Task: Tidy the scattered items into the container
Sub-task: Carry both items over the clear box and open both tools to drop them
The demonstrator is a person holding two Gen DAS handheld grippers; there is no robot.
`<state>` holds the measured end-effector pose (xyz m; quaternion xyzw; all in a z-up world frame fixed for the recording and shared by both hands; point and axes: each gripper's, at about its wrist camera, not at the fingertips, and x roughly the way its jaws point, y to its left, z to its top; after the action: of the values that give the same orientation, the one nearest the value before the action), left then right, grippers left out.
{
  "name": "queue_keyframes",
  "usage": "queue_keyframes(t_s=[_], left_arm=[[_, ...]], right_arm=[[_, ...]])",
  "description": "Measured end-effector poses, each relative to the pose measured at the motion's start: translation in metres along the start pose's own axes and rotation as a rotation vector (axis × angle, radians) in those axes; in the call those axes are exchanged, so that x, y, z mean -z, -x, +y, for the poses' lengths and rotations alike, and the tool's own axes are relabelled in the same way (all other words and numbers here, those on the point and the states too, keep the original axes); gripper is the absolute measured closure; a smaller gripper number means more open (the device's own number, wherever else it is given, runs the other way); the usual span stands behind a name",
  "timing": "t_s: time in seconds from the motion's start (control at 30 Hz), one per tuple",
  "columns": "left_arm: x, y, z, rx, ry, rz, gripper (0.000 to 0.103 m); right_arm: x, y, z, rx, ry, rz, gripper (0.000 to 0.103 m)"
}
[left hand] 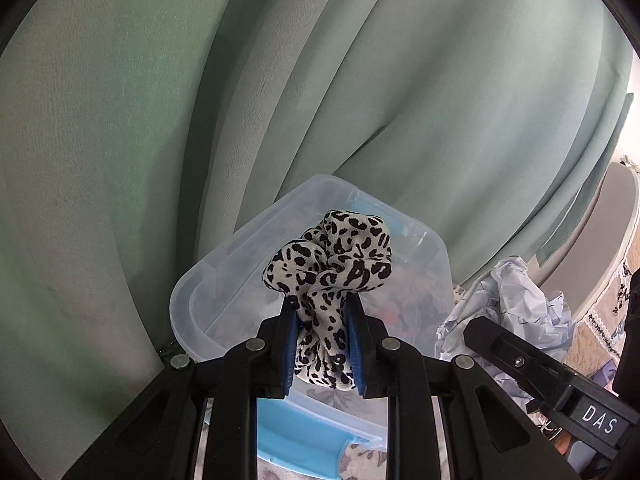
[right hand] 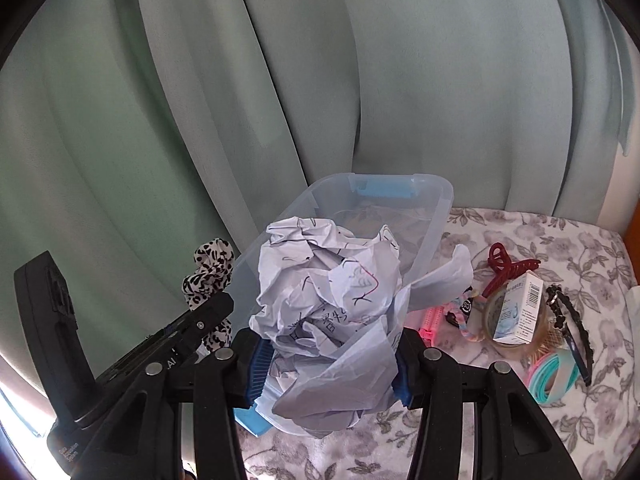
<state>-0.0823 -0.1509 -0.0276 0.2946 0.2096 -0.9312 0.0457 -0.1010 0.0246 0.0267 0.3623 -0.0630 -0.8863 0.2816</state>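
My left gripper [left hand: 320, 312] is shut on a leopard-print scrunchie [left hand: 332, 256] and holds it above the near end of the clear plastic container [left hand: 192, 292]. The scrunchie also shows in the right wrist view [right hand: 210, 270], beside the container's left wall. My right gripper [right hand: 326, 360] is shut on a crumpled ball of paper [right hand: 328, 292] and holds it over the near end of the same container [right hand: 436, 208], which has blue latches. The paper ball also shows in the left wrist view [left hand: 508, 304].
Scattered on the floral cloth [right hand: 520, 232] right of the container lie a red claw clip [right hand: 508, 266], a small white box [right hand: 520, 308], a tape roll [right hand: 516, 340], a black headband [right hand: 568, 316], a teal band [right hand: 556, 376] and a pink comb [right hand: 432, 320]. A green curtain [right hand: 280, 80] hangs behind.
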Motion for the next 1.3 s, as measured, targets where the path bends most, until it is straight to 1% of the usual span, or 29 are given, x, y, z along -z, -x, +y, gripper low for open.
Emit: queue_keyframes(t_s=[0.13,0.23,0.3,0.4,0.43,0.5,0.63,0.7,0.77,0.83,0.9,0.97,1.03,1.07,1.2,1.3], left_arm=[[0.001,-0.008,-0.002,-0.012,-0.002,0.009,0.079],[0.002,-0.016,-0.002,-0.019,0.007,0.027,0.078],[0.004,-0.021,-0.002,-0.026,0.012,0.043,0.073],[0.005,-0.026,-0.002,-0.026,0.028,0.063,0.063],[0.005,-0.028,-0.002,-0.026,0.033,0.069,0.058],[0.002,-0.029,-0.002,-0.026,0.034,0.066,0.056],[0.001,-0.025,0.005,-0.024,0.05,0.064,0.047],[0.001,-0.019,0.013,-0.019,0.062,0.068,0.046],[0.003,-0.016,0.017,-0.017,0.062,0.069,0.046],[0.001,-0.018,0.018,-0.019,0.063,0.07,0.045],[0.001,-0.021,0.016,-0.018,0.067,0.071,0.044],[0.0,-0.022,0.016,-0.015,0.073,0.071,0.04],[0.0,-0.022,0.014,-0.015,0.076,0.069,0.038],[-0.001,-0.014,0.016,-0.014,0.075,0.069,0.038],[0.0,-0.008,0.01,-0.014,0.063,0.065,0.037],[0.002,-0.002,0.004,-0.014,0.048,0.055,0.037]], right_arm=[[0.0,-0.009,-0.003,-0.031,-0.002,0.028,0.049],[0.0,-0.015,-0.005,-0.037,0.0,0.037,0.049],[0.001,-0.018,-0.004,-0.043,0.009,0.049,0.046],[0.003,-0.026,-0.006,-0.034,0.018,0.062,0.043],[0.004,-0.027,-0.006,-0.033,0.017,0.064,0.041],[0.006,-0.026,-0.005,-0.028,0.02,0.069,0.038],[0.008,-0.025,-0.005,-0.032,0.022,0.063,0.031],[0.009,-0.023,-0.005,-0.03,0.019,0.061,0.028],[0.007,-0.032,-0.009,-0.028,0.018,0.061,0.027],[0.008,-0.031,-0.009,-0.025,0.018,0.062,0.025],[0.006,-0.04,-0.013,-0.025,0.012,0.066,0.023],[0.005,-0.036,-0.014,-0.022,0.003,0.065,0.02],[0.006,-0.032,-0.016,-0.016,-0.002,0.059,0.014],[0.006,-0.031,-0.016,-0.012,-0.003,0.056,0.013],[0.006,-0.024,-0.021,-0.003,-0.019,0.046,0.008],[0.005,-0.022,-0.025,0.009,-0.027,0.036,0.007]])
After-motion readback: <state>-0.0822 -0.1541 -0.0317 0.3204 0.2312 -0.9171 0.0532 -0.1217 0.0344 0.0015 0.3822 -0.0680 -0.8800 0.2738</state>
